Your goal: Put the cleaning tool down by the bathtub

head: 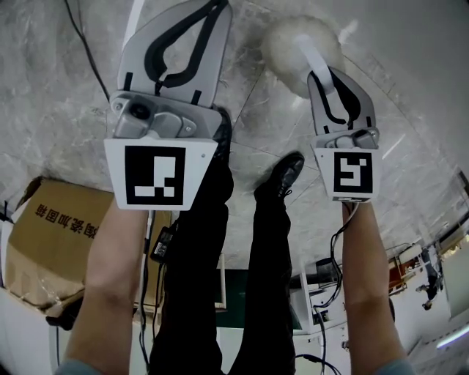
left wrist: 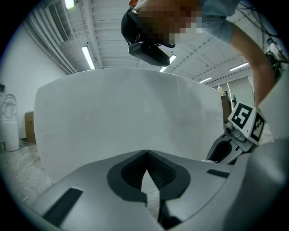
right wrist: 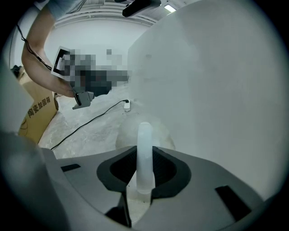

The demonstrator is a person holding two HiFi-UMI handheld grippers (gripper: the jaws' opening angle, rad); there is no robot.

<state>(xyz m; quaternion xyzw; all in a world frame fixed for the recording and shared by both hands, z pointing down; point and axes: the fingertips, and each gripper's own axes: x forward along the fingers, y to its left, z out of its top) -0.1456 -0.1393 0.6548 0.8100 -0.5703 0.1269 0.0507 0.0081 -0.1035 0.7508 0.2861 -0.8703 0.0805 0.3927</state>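
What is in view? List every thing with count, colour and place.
bathtub: one, white, ahead of both grippers
cleaning tool: one, pale fluffy head, translucent handle, beside the bathtub
cardboard box: one, brown, on the floor, left in the head view
cable: one, black, across the floor
floor: one, grey marble, underfoot
legs: two, black trousers and shoes
left hand-held gripper: grey, shut, empty
right hand-held gripper: grey, shut on the cleaning tool

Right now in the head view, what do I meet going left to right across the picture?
cardboard box → left claw, shut and empty → black shoe → right claw, gripping the handle of the cleaning tool
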